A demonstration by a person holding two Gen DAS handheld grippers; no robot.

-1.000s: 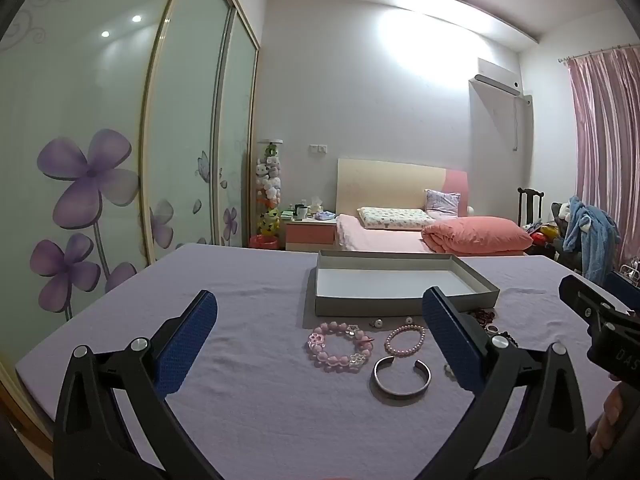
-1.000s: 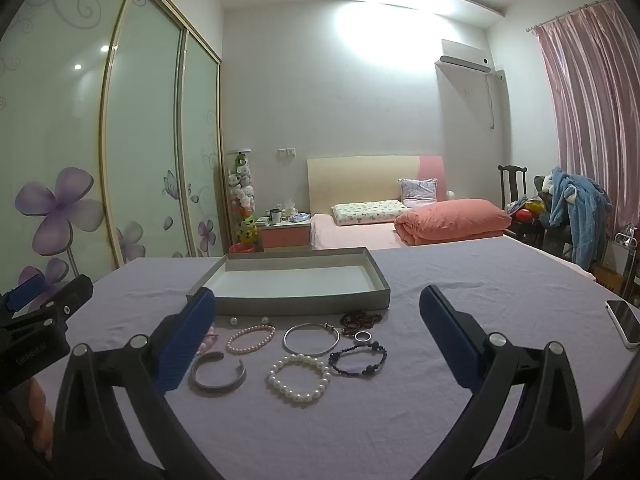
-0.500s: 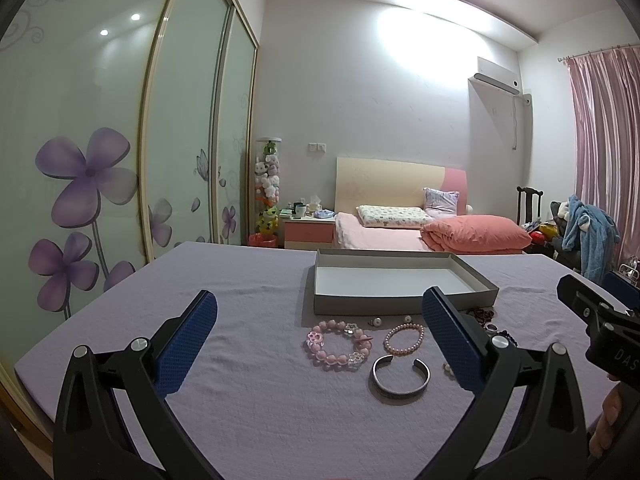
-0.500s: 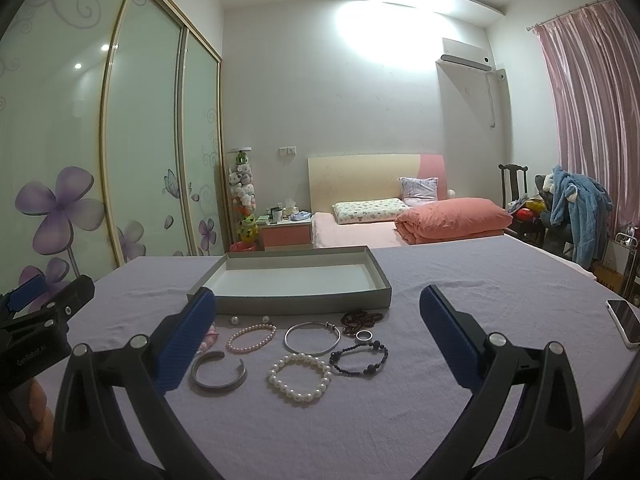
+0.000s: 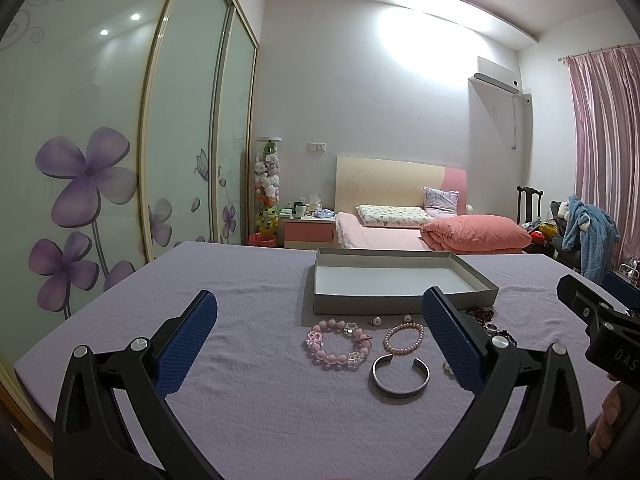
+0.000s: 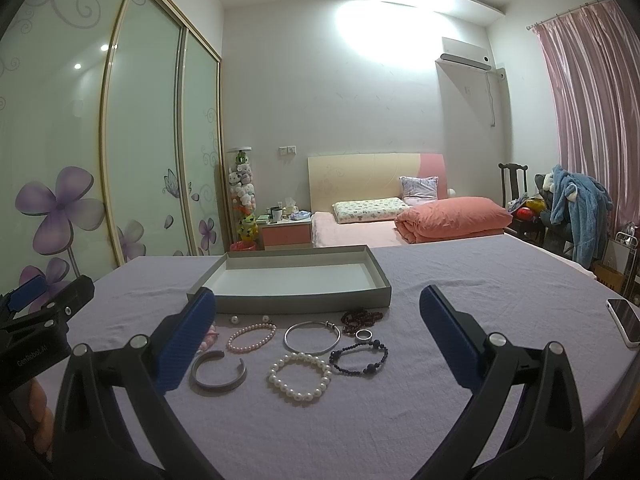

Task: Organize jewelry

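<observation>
An empty grey tray (image 5: 400,305) (image 6: 304,302) stands on the lilac table. In front of it lie a chunky pink bead bracelet (image 5: 339,342), a small pink pearl bracelet (image 5: 403,337) (image 6: 251,337), a silver cuff (image 5: 401,374) (image 6: 218,374), a thin silver bangle (image 6: 312,337), a white pearl bracelet (image 6: 300,375), a dark bead bracelet (image 6: 359,356), a dark red bead strand (image 6: 362,316), a ring (image 6: 364,334) and two loose pearls (image 6: 234,319). My left gripper (image 5: 320,336) and right gripper (image 6: 316,332) are open and empty, held above the table short of the jewelry.
A white phone (image 6: 626,322) lies at the table's right edge. Sliding wardrobe doors (image 5: 120,140) run along the left. A bed (image 5: 420,228), a nightstand (image 5: 310,230) and a chair with clothes (image 6: 568,208) stand behind the table.
</observation>
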